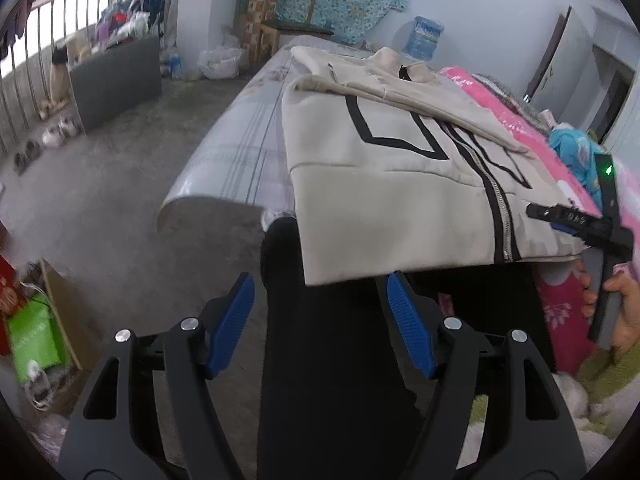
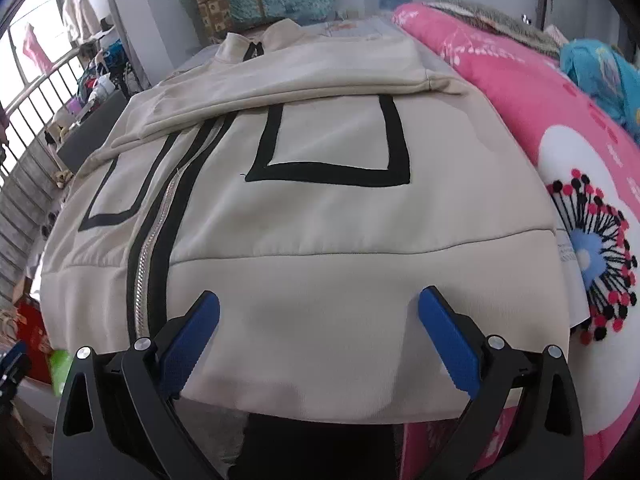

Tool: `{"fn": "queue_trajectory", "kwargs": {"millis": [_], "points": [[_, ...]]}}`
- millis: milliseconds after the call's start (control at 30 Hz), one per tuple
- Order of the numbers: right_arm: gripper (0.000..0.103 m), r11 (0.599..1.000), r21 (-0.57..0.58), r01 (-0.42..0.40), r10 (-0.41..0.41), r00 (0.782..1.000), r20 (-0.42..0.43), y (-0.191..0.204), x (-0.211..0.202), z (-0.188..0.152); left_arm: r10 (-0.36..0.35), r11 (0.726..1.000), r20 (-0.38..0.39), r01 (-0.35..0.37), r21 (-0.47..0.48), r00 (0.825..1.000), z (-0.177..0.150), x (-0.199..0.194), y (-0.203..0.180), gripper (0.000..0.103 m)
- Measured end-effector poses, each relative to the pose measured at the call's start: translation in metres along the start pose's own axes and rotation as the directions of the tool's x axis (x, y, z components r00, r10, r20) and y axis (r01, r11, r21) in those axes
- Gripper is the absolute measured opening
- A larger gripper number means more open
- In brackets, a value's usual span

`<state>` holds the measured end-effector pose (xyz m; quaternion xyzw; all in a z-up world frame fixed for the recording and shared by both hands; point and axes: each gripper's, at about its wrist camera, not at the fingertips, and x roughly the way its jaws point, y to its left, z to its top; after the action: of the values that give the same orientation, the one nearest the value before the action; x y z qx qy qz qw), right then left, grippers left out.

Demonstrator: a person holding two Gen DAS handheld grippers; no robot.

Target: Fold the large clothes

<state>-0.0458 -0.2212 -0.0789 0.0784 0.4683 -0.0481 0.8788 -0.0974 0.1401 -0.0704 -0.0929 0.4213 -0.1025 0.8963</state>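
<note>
Right gripper open over jacket hem edge

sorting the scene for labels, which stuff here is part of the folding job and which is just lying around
Part of the job:
- cream zip jacket
- left tool, open
- right tool, open over the hem

Lying about:
- pink quilt
- blue water jug
- green bag

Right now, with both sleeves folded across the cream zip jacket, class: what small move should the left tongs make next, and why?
Probably bring the left tongs forward onto the zip jacket's hem. They stand open, just short of the hem, gripping nothing, while the right tongs are already open over the hem on their side, so both could then lift it together.
</note>
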Motion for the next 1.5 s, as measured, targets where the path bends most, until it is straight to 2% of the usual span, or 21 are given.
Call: {"fn": "queue_trajectory", "kwargs": {"millis": [133, 333, 567, 667, 767, 900, 967, 1033, 1167, 1367, 1500], "points": [[0.097, 0.996, -0.065, 0.06, -0.059, 0.998, 0.01, 0.01, 0.003, -0.003, -0.064, 0.997, -0.017, 0.064, -0.044, 0.998, -0.001, 0.016, 0.012, 0.066], [0.097, 0.997, -0.066, 0.05, -0.05, 0.999, 0.012, 0.008, 0.002, -0.004, -0.158, 0.985, -0.043, 0.154, -0.083, 0.986, 0.012, 0.049, 0.016, 0.065], [0.097, 0.996, -0.08, 0.041, -0.037, 0.998, 0.043, 0.007, 0.001, -0.007, -0.209, 0.971, -0.069, 0.199, -0.136, 0.975, 0.025, 0.081, 0.016, 0.063], [0.097, 0.996, -0.08, 0.041, -0.037, 0.998, 0.051, 0.007, 0.0, -0.008, -0.247, 0.958, -0.069, 0.233, -0.165, 0.967, 0.026, 0.085, 0.014, 0.05], [0.097, 0.996, -0.082, 0.041, -0.037, 0.998, 0.051, 0.008, 0.0, -0.008, -0.255, 0.957, -0.047, 0.244, -0.159, 0.966, 0.026, 0.073, 0.009, 0.035], [0.097, 0.996, -0.084, 0.039, -0.034, 0.997, 0.063, 0.007, 0.0, -0.009, -0.257, 0.957, -0.018, 0.251, -0.148, 0.966, 0.031, 0.055, 0.005, 0.031], [0.097, 0.995, -0.087, 0.038, -0.031, 0.997, 0.074, 0.007, 0.0, -0.01, -0.242, 0.96, -0.022, 0.236, -0.153, 0.97, 0.033, 0.054, 0.004, 0.026], [0.097, 0.995, -0.092, 0.036, -0.029, 0.997, 0.076, 0.007, 0.0, -0.009, -0.172, 0.978, -0.043, 0.165, -0.131, 0.984, 0.034, 0.057, -0.002, 0.018], [0.097, 0.994, -0.105, 0.03, -0.023, 0.997, 0.071, 0.006, 0.0, -0.009, -0.097, 0.993, -0.048, 0.093, -0.077, 0.994, 0.035, 0.055, -0.014, 0.01], [0.097, 0.994, -0.106, 0.027, -0.024, 0.999, 0.028, 0.002, -0.01, -0.015, 0.019, 0.998, -0.025, -0.018, 0.054, 0.999, 0.039, 0.045, -0.034, 0.007], [0.097, 0.999, -0.032, -0.009, 0.01, 1.0, 0.018, -0.022, -0.033, -0.028, 0.056, 0.995, -0.036, -0.052, 0.085, 0.998, 0.038, 0.046, -0.036, 0.007]]}}
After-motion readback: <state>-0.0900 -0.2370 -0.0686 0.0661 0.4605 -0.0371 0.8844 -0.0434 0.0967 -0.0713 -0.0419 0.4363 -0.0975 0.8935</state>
